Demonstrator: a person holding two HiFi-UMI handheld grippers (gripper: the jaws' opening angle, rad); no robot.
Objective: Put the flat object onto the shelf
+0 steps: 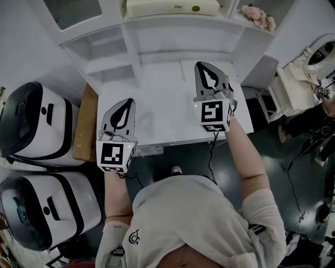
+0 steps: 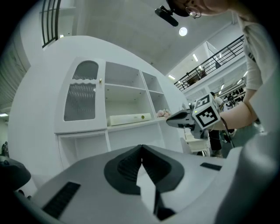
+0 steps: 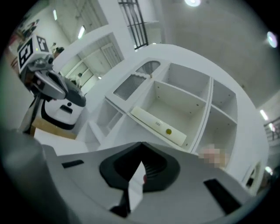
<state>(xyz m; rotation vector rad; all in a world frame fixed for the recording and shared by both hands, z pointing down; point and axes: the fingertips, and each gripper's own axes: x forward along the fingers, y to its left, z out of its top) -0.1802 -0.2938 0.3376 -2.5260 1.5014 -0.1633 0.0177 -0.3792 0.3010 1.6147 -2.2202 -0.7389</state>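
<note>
Flat object (image 1: 172, 8) lies on shelf (image 1: 157, 22); left tongs (image 1: 125, 104) and right tongs (image 1: 201, 68), pressed together empty before it, should withdraw without nudging it.

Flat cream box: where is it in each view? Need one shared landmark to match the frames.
Head view: box at the top edge, centre, on the shelf.
Left gripper view: box at centre, lying on the shelf above the gripper.
Right gripper view: box at centre, lying diagonally on the same shelf.
Landmark: the grille door, left of the box in all three.
</note>
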